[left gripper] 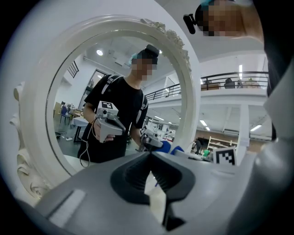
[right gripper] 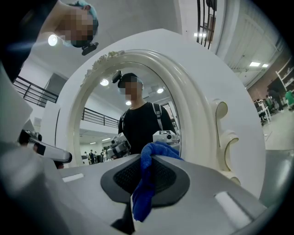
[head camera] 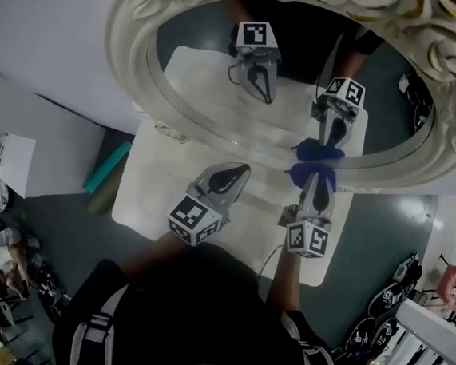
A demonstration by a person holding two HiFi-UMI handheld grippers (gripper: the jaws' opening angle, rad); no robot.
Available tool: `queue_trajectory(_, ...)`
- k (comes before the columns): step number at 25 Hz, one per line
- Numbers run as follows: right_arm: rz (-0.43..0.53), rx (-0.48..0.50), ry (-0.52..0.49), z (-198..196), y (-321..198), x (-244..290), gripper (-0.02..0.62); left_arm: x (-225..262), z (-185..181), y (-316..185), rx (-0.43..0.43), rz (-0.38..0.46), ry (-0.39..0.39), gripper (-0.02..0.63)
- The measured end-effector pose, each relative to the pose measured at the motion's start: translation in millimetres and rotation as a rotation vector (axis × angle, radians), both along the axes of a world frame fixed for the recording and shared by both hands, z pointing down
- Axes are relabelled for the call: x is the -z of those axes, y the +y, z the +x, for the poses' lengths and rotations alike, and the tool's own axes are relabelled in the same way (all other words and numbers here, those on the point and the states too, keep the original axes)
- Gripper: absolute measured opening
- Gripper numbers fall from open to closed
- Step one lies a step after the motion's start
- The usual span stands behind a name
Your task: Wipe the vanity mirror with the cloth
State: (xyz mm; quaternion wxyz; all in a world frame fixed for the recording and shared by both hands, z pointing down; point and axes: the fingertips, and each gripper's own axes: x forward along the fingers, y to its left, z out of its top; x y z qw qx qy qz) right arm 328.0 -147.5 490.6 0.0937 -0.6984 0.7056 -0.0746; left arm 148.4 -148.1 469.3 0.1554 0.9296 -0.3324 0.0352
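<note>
Two grippers are out in front of me over the white worktop [head camera: 151, 194], and only one carries anything. Nearest, my right gripper [right gripper: 148, 158] has its fingers [right gripper: 173, 180] closed tight on the blue cloth [right gripper: 144, 193]. A fold bunches past the tips and a tail hangs down between the pads. My left gripper [left gripper: 149, 156] is beside it, fingers [left gripper: 131, 176] brought together at the tips with nothing between them. It points at the mirror without touching it, as far as I can tell.

Beyond my right tips, the head view shows the cloth meeting its own reflection low on the glass [head camera: 213, 88], toward the right and just above the lower rim of the ornate white frame [head camera: 127, 64]. I judge it is on the glass or just short of it, so this is the wiping step itself. How much is already wiped I cannot tell.

The next move calls for light pressure and a sweep across and up the glass. My grip must stay firm so the cloth does not slip, and my empty left gripper should stay clear of the frame.
</note>
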Motion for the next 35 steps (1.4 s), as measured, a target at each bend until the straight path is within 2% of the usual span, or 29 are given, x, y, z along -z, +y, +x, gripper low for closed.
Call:
queue_trajectory(14, 0.018, 0.055, 0.015, 5.0, -37.6, 0.1, 0.037, -2.6, 7.3, -33.8, 0.008, -0.022, -0.008, 0.006)
queue_trajectory(29, 0.039, 0.112, 0.055, -0.2, -41.9, 7.2, 0.036, 3.7, 11.7, -43.8, 0.006, -0.018, 0.016, 0.006)
queue_trajectory(35, 0.044, 0.135, 0.102, -6.7, -44.7, 9.8, 0.037, 3.4, 10.9, -44.4, 0.008, -0.015, 0.024, 0.006)
